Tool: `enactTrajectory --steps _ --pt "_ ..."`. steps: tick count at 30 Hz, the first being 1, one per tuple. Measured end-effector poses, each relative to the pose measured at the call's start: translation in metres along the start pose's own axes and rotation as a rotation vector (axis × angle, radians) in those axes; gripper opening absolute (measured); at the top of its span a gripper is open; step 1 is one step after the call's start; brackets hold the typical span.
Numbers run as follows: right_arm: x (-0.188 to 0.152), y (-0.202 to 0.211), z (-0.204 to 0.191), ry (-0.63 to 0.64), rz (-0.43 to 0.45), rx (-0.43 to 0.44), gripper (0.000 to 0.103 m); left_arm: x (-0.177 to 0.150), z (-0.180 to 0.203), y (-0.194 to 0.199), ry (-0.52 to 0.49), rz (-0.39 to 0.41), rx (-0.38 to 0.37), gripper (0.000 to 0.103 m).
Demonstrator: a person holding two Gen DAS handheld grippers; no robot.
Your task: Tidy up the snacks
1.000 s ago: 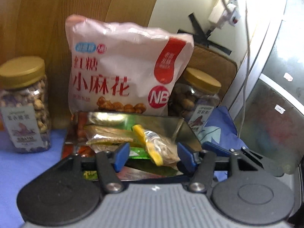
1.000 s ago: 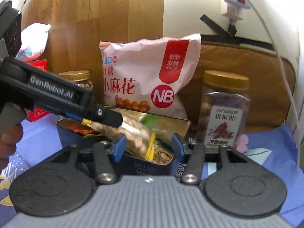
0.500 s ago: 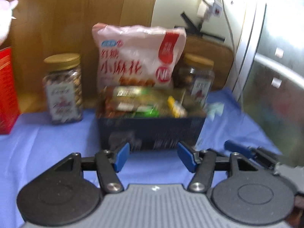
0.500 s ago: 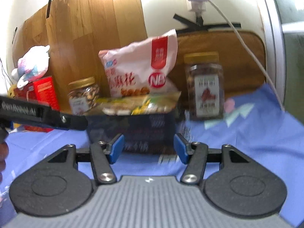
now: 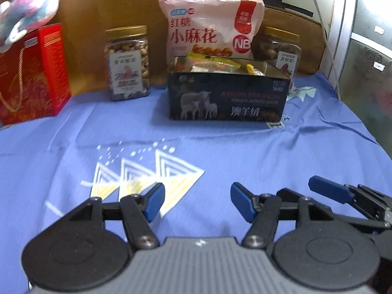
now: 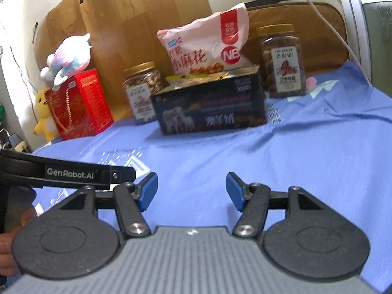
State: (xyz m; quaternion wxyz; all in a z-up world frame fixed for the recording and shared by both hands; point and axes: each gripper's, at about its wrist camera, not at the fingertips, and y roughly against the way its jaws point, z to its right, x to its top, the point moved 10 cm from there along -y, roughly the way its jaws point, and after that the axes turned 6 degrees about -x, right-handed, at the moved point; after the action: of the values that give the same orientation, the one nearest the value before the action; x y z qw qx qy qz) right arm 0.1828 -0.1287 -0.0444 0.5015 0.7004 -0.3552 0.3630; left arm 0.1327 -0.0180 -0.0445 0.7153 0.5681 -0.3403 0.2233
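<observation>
A dark box with sheep printed on its front stands on the blue cloth and holds several small snack packets; it also shows in the right wrist view. Behind it leans a pink snack bag, with a nut jar at its left and another jar at its right. My left gripper is open and empty, low over the cloth, well short of the box. My right gripper is open and empty too; its fingers show at the left view's lower right.
A red gift box with a plush toy on top stands at the far left, a yellow plush beside it. A wooden board and a brown cushion back the scene. A white cable hangs at right.
Both grippers have pulled back from the box, where the left one was among the snack packets, to low over the cloth. Both stay open and empty.
</observation>
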Motion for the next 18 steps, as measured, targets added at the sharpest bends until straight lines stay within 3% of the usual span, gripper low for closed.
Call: enactTrajectory --steps 16,18 --pt "-0.007 0.032 0.007 -0.089 0.038 -0.019 0.073 -0.035 -0.005 0.010 0.010 -0.018 0.080 0.062" --pt "-0.006 0.033 0.010 -0.094 0.047 -0.028 0.073 -0.035 -0.006 0.009 0.007 -0.018 0.084 0.069"
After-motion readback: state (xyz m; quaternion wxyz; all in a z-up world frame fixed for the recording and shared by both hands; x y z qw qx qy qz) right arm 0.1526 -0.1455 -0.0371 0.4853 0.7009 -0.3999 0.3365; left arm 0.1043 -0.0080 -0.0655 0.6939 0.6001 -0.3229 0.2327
